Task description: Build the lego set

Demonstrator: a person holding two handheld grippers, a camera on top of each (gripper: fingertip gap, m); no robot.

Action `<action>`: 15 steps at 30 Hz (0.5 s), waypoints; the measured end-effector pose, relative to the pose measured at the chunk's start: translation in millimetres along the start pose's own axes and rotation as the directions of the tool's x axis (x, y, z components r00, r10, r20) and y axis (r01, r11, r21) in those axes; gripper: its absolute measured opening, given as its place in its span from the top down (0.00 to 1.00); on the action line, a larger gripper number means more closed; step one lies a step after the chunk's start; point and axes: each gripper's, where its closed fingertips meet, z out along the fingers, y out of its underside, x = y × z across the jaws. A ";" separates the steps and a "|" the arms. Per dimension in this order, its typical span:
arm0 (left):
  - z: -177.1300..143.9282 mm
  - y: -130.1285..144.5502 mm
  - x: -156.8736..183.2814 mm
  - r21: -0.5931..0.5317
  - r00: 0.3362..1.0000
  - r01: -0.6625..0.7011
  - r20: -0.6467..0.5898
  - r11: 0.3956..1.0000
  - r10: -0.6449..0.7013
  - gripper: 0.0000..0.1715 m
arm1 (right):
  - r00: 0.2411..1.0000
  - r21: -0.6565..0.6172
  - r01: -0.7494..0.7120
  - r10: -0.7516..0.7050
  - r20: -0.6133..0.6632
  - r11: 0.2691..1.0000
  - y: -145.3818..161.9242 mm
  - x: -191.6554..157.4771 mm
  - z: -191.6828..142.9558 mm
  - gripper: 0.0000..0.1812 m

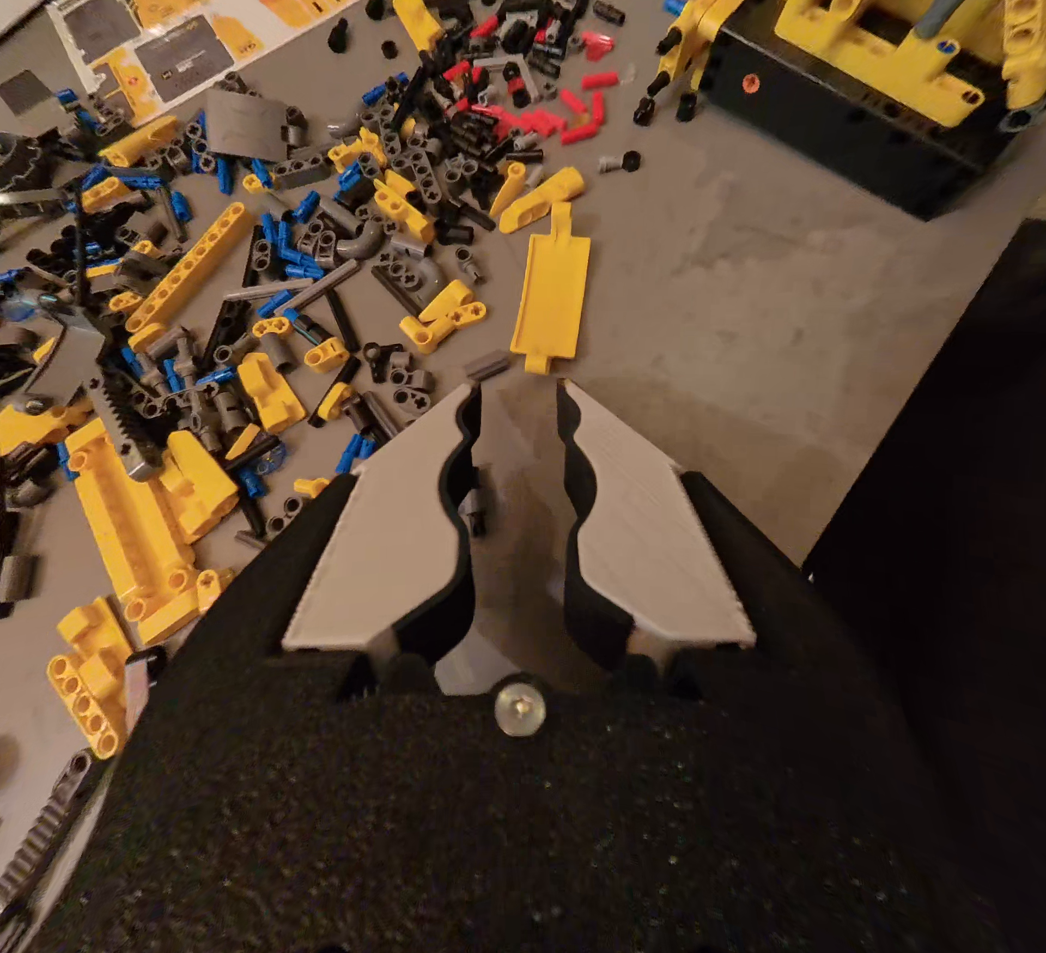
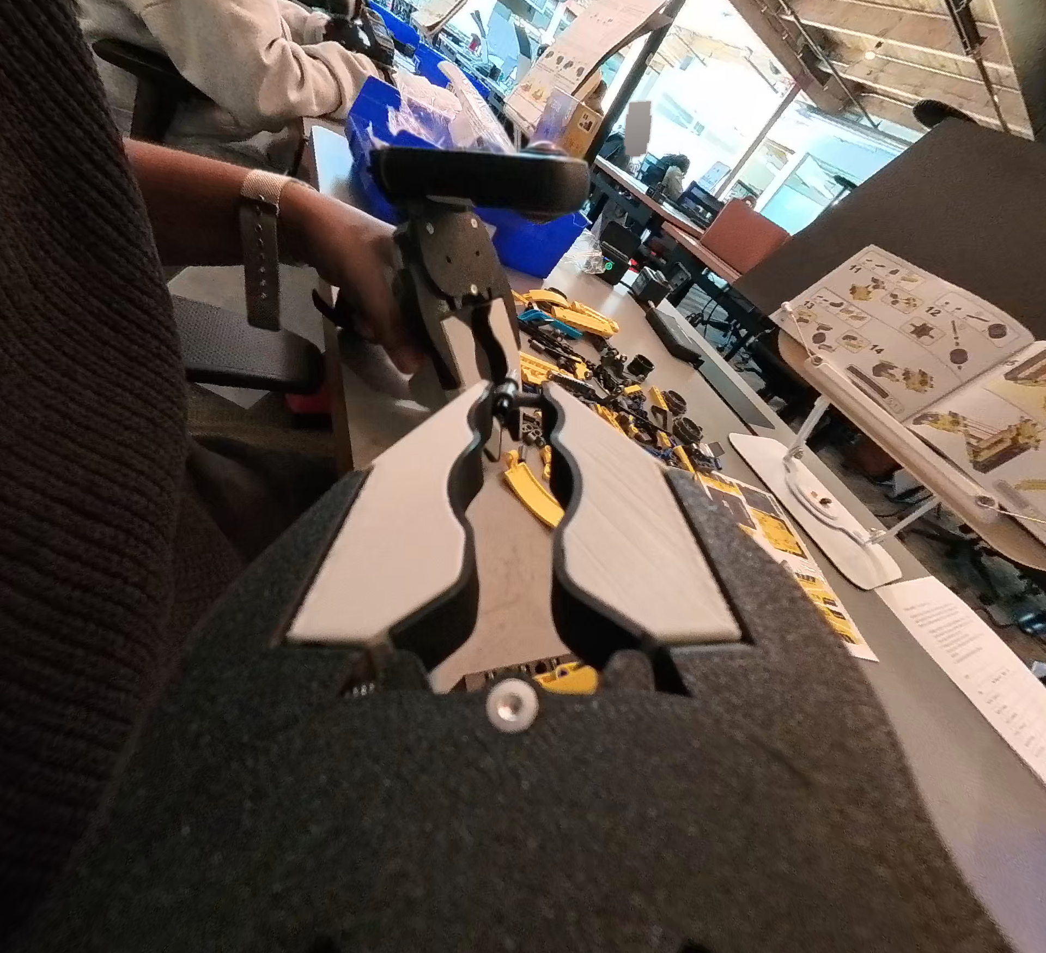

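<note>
Grey left claw (image 1: 518,388), moderately parted, perhaps touching small black pin (image 1: 475,507).

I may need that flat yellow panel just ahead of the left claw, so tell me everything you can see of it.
The yellow panel is a long, flat plastic plate with raised side edges and a narrow tab at each end. It lies flat on the grey table, at the right edge of the parts pile, lengthwise away from the camera. Nothing rests on it. Its near tab sits just beyond the open left claw, untouched, beside a small grey connector.
</note>
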 end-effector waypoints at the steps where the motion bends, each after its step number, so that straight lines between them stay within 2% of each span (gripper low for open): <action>1: 2.1 0.1 2.2 -0.008 1.000 -0.003 -0.008 1.000 0.003 0.85 | 1.000 0.003 -0.002 0.002 -0.001 1.000 -0.1 0.2 -0.5 0.91; 6: 2.8 -11.2 9.5 0.040 0.997 -0.069 -0.024 0.997 0.070 0.86 | 1.000 0.008 -0.002 0.002 -0.005 1.000 0.1 0.2 -1.9 0.91; 7: 3.7 -11.2 10.3 0.037 0.996 -0.079 -0.024 0.996 0.080 0.88 | 1.000 0.009 -0.001 0.001 -0.006 1.000 0.0 0.3 -2.0 0.91; 9: 5.4 -10.1 9.2 0.025 0.994 -0.105 -0.004 0.994 0.105 1.00 | 1.000 0.008 0.003 -0.003 -0.008 1.000 -0.5 0.3 -2.1 0.91; 15: -11.7 -27.2 14.5 0.112 0.994 -0.104 -0.011 0.988 0.106 1.00 | 0.998 -0.038 0.056 -0.057 -0.027 0.998 3.2 0.7 1.3 0.91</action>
